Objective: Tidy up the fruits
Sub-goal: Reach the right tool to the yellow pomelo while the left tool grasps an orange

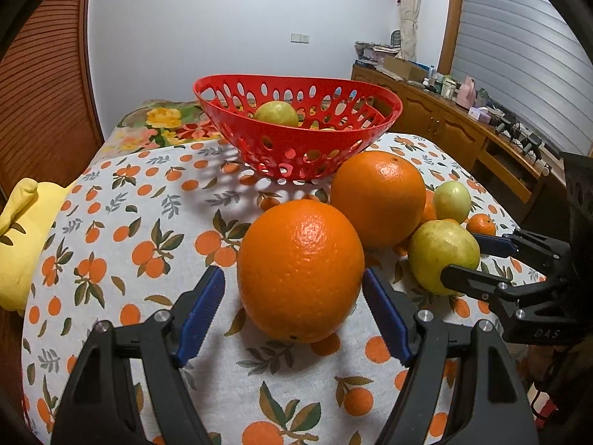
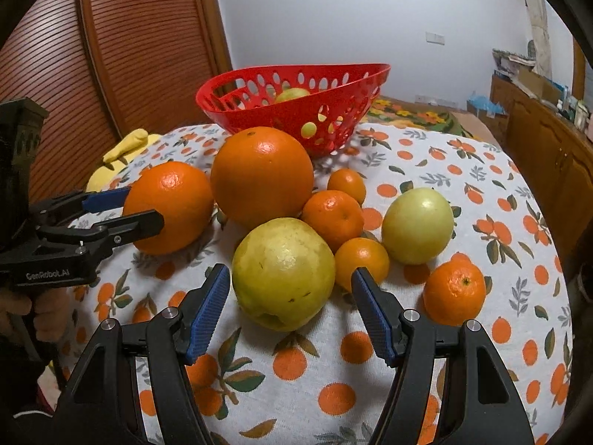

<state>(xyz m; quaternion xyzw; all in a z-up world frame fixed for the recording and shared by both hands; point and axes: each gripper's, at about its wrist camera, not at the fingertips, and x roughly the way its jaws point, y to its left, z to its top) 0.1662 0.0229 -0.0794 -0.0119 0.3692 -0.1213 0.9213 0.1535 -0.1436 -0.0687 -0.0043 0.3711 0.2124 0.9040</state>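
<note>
My left gripper (image 1: 292,278) is open, its blue pads either side of a large orange (image 1: 300,270) resting on the tablecloth, with a slim gap on the left. My right gripper (image 2: 290,272) is open around a yellow-green pear-like fruit (image 2: 283,274), clear of both pads. Each gripper also appears in the other view, the left gripper (image 2: 144,205) and the right gripper (image 1: 460,256). A second large orange (image 2: 261,176) lies behind. Several mandarins and a pale green fruit (image 2: 417,224) sit to the right. The red perforated basket (image 2: 259,111) at the back holds one yellow-green fruit (image 1: 276,113).
A yellow soft item (image 1: 22,230) lies at the table's left edge. A wooden sideboard (image 1: 444,118) with clutter runs along the right wall. A louvred wooden door (image 2: 111,55) stands behind left. The round table's cloth (image 2: 463,170) has open space at the right.
</note>
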